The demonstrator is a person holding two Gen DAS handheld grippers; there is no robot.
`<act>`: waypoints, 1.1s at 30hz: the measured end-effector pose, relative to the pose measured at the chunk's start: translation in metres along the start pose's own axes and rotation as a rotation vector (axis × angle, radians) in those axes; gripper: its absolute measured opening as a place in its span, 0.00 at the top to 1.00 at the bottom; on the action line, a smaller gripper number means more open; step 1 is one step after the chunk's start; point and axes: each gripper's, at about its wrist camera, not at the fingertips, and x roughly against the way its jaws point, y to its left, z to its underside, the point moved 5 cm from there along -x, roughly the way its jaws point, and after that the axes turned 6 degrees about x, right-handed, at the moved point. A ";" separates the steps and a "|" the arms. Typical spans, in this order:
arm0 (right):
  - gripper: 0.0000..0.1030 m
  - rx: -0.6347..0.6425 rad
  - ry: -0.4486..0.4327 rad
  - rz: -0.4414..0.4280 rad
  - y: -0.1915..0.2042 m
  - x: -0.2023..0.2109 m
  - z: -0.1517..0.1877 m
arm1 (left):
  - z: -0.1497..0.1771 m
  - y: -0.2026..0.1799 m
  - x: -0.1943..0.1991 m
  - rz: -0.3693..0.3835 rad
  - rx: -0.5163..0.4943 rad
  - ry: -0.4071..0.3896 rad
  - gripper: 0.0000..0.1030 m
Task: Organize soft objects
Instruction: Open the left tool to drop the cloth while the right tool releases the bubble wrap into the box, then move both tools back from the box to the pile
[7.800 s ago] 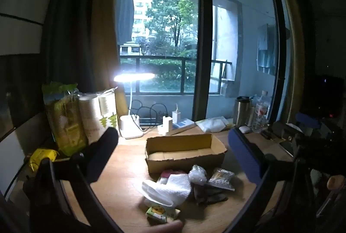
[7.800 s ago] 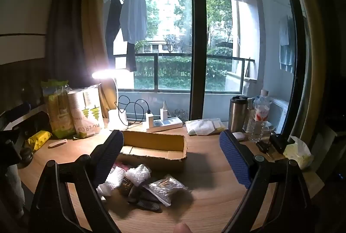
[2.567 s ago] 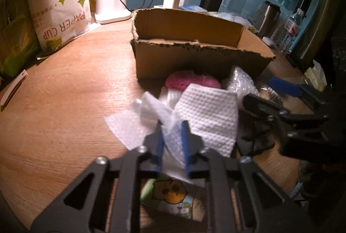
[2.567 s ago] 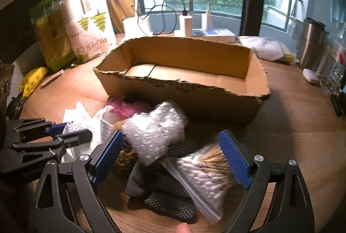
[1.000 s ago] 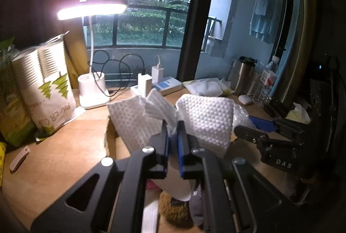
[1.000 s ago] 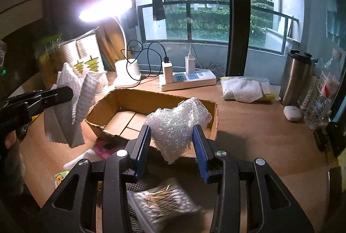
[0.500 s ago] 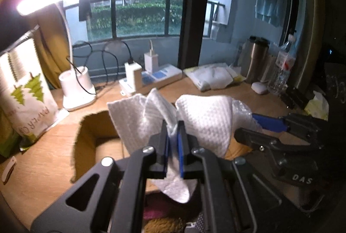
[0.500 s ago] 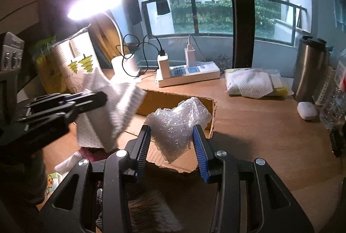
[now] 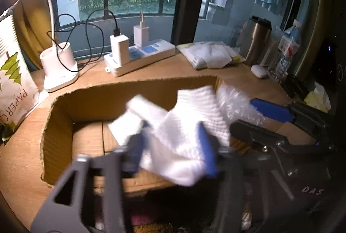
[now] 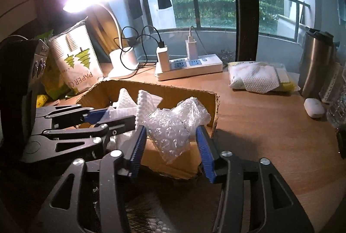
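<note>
Both tongs have just been opening over the box. My left tongs were clamped flat on the white cloth half a second ago; now the blue pads stand apart with the cloth loose between them, blurred, sagging toward the box floor. I judge it is dropping free, though I cannot tell whether one pad still brushes it.

My right tongs have spread as well. The bubble wrap sits between the pads at the box's right end, over the near wall, and it no longer looks squeezed. A gap shows at the right pad; at the left pad I cannot tell whether the wrap still touches. So I read both as released, or nearly so, with nothing firmly held.

Compared with a second ago, both tongs are lower and closer over the box, and the two soft things are now at its mouth rather than held up above it.

For the task, this looks like the first two soft things going in. More is left: at the near edge of my left view, below the box, a pink thing lies on the tabletop, not yet sorted. The bubble wrap hangs close to the near wall, so it could catch on the rim and spill out toward me.
</note>
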 end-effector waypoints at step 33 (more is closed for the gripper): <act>0.33 0.048 -0.066 0.109 0.070 0.076 0.009 | 0.040 0.039 0.125 -0.003 0.048 -0.159 0.36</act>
